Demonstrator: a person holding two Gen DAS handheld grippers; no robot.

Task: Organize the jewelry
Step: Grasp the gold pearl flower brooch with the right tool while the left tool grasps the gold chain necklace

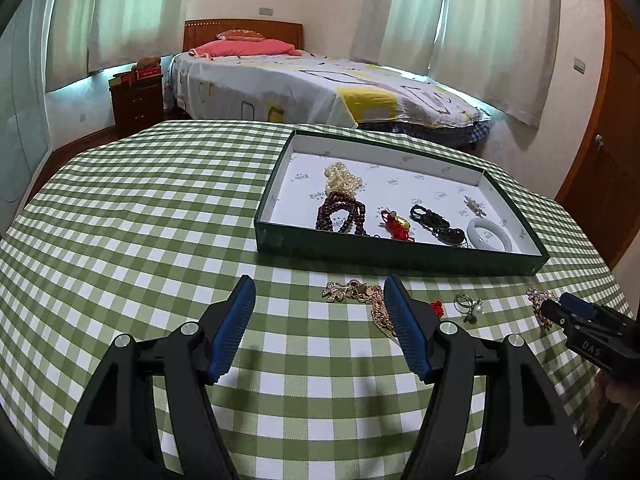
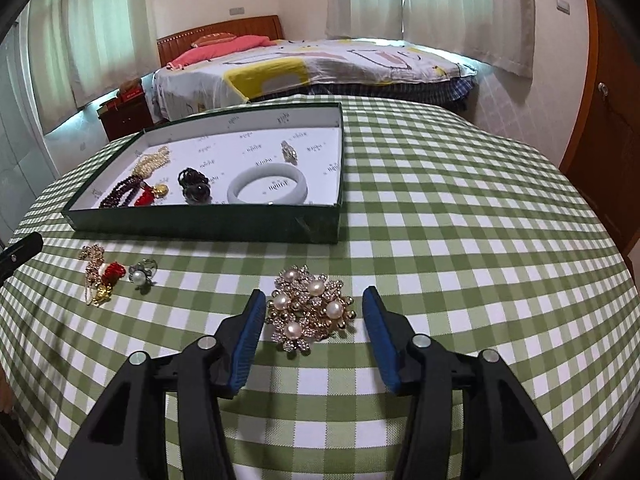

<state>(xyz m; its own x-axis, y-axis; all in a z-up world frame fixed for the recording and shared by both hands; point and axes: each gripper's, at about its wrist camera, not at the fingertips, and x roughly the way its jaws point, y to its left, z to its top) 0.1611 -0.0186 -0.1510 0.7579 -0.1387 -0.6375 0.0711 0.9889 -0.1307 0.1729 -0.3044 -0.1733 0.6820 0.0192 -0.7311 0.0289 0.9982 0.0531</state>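
Note:
A dark green tray [image 1: 400,254] [image 2: 200,224] with white lining holds a pearl strand [image 1: 342,180], dark red beads [image 1: 340,216], a red tassel charm [image 1: 396,226], black beads [image 1: 432,218], a white bangle [image 1: 490,234] [image 2: 267,184] and a small clip [image 2: 289,151]. In front of it on the checked cloth lie a gold chain [image 1: 366,296] [image 2: 92,270], a red knot [image 1: 437,307], a pearl ring [image 1: 470,306] [image 2: 140,276] and a gold pearl brooch [image 2: 310,310]. My left gripper [image 1: 319,280] is open beside the chain. My right gripper [image 2: 314,291] is open, its pads either side of the brooch without touching.
The table wears a green and white checked cloth [image 2: 460,220] that falls away at the rounded edges. Behind it stand a bed [image 1: 320,88], a dark wooden nightstand [image 1: 136,100], curtained windows and a wooden door [image 1: 612,120] at the right.

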